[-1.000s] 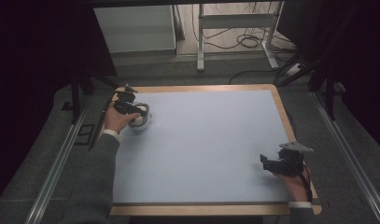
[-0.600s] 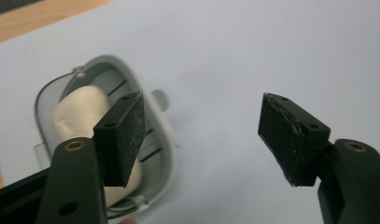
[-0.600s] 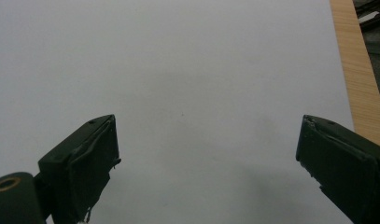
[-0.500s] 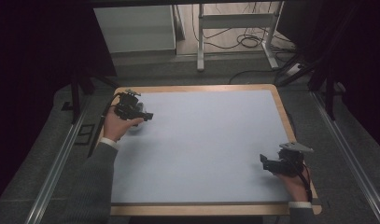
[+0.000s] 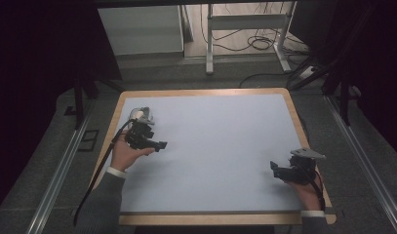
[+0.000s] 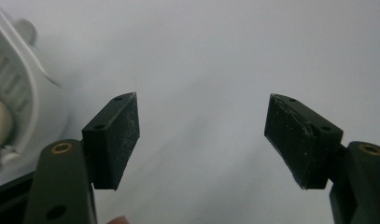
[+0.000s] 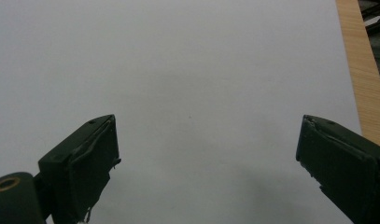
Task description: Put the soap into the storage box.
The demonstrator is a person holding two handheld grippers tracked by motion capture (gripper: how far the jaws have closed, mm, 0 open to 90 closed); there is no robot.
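Pale matting covered the table [image 5: 215, 146], wood-edged. At its near right corner the right hand-held gripper [image 5: 276, 169] rested, jaws apart, empty. Farther off, the left hand-held gripper [image 5: 159, 145] had just been opening, nothing between its jaws; the white device [image 5: 142, 116] lay released near the far left corner. Advisable: withdraw level, clear of it.

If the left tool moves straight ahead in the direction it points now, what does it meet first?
Probably nothing: the open left tool points across the bare pale blue table mat. The small white plastic object lies off to its side, outside the line, though depth is unclear.
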